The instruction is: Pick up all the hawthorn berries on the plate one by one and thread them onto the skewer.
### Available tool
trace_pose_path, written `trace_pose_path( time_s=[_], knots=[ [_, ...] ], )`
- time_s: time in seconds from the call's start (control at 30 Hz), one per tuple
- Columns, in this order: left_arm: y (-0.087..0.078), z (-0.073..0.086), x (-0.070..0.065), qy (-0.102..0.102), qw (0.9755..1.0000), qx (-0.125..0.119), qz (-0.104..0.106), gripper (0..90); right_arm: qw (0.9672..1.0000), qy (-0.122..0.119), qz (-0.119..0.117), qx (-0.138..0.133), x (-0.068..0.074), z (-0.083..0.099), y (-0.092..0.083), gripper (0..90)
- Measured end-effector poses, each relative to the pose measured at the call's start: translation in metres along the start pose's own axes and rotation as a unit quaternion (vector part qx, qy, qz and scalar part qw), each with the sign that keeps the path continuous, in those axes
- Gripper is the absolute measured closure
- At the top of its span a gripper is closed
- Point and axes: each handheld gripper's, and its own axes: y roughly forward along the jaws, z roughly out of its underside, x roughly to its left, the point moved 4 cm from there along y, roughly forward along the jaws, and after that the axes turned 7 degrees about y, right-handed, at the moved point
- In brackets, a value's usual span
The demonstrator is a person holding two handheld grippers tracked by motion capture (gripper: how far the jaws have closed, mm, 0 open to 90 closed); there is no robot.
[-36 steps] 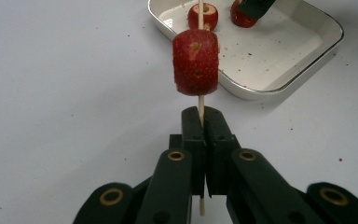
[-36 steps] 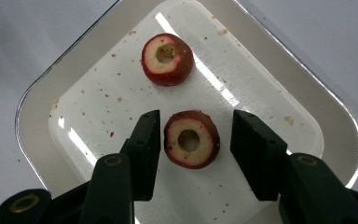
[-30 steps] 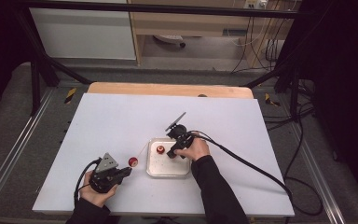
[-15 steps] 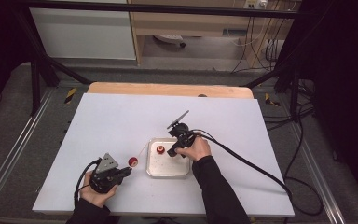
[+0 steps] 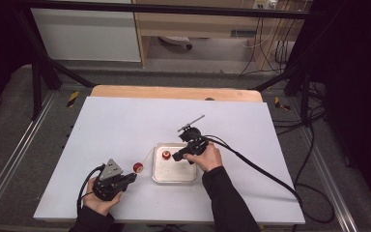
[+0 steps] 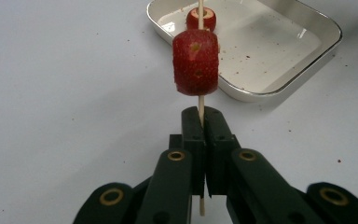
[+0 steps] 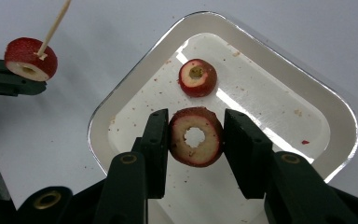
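1. Now the left claw [image 6: 200, 116] is pinched fully shut on a thin wooden skewer [image 6: 200, 100], which runs up between its two black pads.
2. Threaded on that skewer, just beyond the left claw's tips, sits a red strawberry piece [image 6: 196, 62].
3. Seen from the high view, the left claw [image 5: 131, 178] lies just left of the white tray [image 5: 174, 178] on the white tabletop [image 5: 125, 121], with the skewered piece [image 5: 138, 167] close beside the tray's left rim.
4. Over the tray, the right claw [image 7: 196, 137] is partly closed, its pads pressing on both sides of a strawberry slice [image 7: 196, 136] with a hollow pale centre.
5. That held slice hangs above the tray's floor [image 7: 279, 116], not resting on it as far as the right gripper view lets me judge.
6. A second, smaller slice [image 7: 196, 77] lies flat in the tray, just beyond the held one and apart from it.
7. From the high view, the right claw [image 5: 175, 157] points in over the tray from the tray's right side, and the loose slice [image 5: 166, 154] lies near the tray's far left corner.
8. Small red crumbs dot the tray's floor.
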Motion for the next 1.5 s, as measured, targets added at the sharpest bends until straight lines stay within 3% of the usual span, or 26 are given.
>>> trace_pose_path(
  time_s=[0.3, 0.53, 0.97, 1.2, 1.43, 1.5],
  knots=[
    [0.0, -0.001, -0.003, 0.002, 1.0, 0.0, 0.002, 88.2, 0.9977, 0.012, -0.035, -0.056, 0.001, 0.01, -0.009, 62.2],
    [0.0, -0.002, -0.004, 0.001, 1.0, -0.004, 0.004, 88.2, 0.9913, 0.031, -0.057, -0.115, 0.002, 0.016, -0.014, 62.2],
    [0.0, -0.003, -0.007, -0.002, 0.9999, -0.009, 0.004, 88.2, 0.9706, 0.07, -0.101, -0.207, 0.002, 0.023, -0.02, 62.3],
    [0.0, -0.005, -0.011, -0.012, 0.9998, -0.017, 0.005, 88.2, 0.9542, 0.094, -0.118, -0.258, 0.003, 0.022, -0.023, 62.2],
    [0.0, -0.008, -0.016, -0.022, 0.9994, -0.027, 0.007, 88.2, 0.942, 0.111, -0.133, -0.287, 0.006, 0.02, -0.023, 62.3],
    [0.0, -0.01, -0.018, -0.025, 0.9991, -0.034, 0.007, 88.3, 0.9368, 0.115, -0.137, -0.301, 0.007, 0.019, -0.023, 62.3]
  ],
)
